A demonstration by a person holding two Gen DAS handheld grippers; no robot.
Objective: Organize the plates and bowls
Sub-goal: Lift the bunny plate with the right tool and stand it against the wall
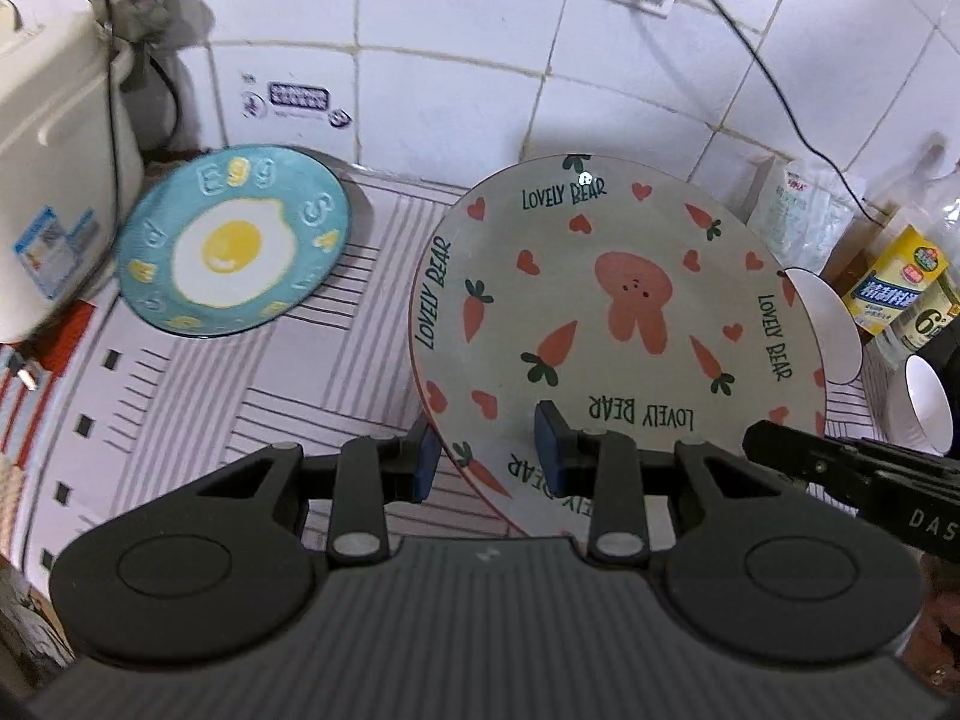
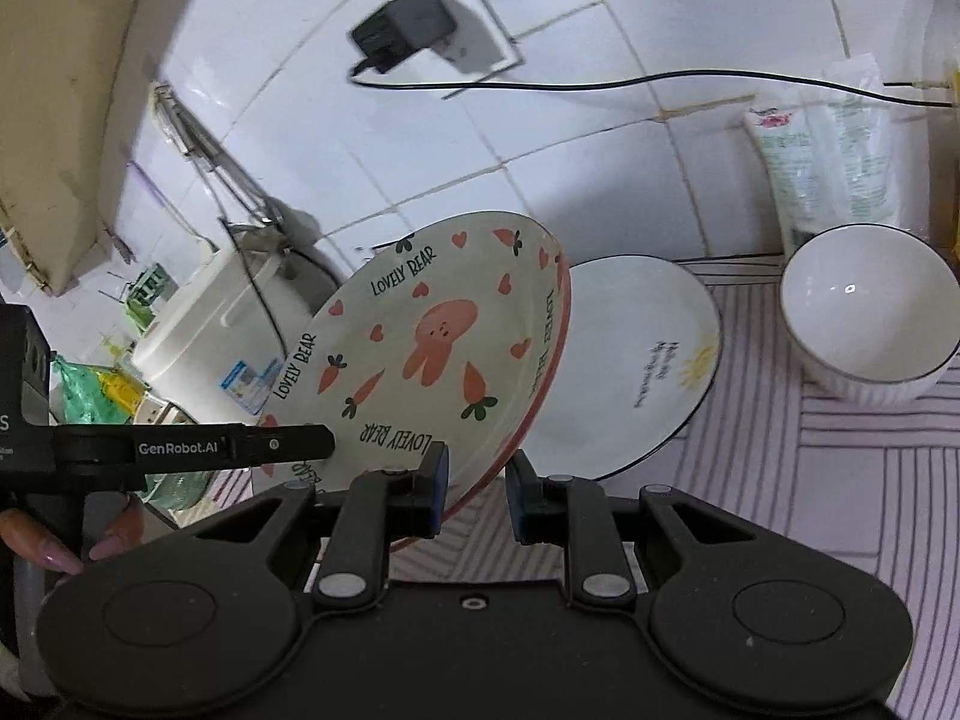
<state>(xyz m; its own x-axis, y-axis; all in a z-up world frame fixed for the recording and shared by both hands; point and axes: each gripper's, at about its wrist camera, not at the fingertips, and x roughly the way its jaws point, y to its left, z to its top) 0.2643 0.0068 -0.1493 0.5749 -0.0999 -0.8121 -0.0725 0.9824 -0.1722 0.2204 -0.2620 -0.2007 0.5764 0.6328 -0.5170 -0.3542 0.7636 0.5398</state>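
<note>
Both claws hold one dish. Nearest the left wrist camera, the left claw (image 1: 489,459) pinches the near rim of the Lovely Bear plate (image 1: 606,324), one blue pad under the rim and one on its face. From the right wrist view, the right claw (image 2: 477,489) is pressed onto the same plate's red-edged rim (image 2: 420,354), which passes between its pads. The plate is tilted and lifted off the striped mat (image 1: 288,396) that covers the table.

Beyond it toward the table's left end, a blue egg plate (image 1: 234,249) leans up against a cream appliance (image 1: 54,180) and the tiled wall (image 1: 456,78).

On the right, just behind the carried plate, a white plate with a small sun print (image 2: 636,360) lies on the mat, and farther right stands a white bowl (image 2: 870,315) with a dark rim, apart from that plate. A second white bowl may sit beside it in the left view, though the fisheye edge makes that unclear.

At the back edge, packets (image 2: 822,150) lean on the wall, and a black adapter (image 2: 402,30) hangs from a socket.
</note>
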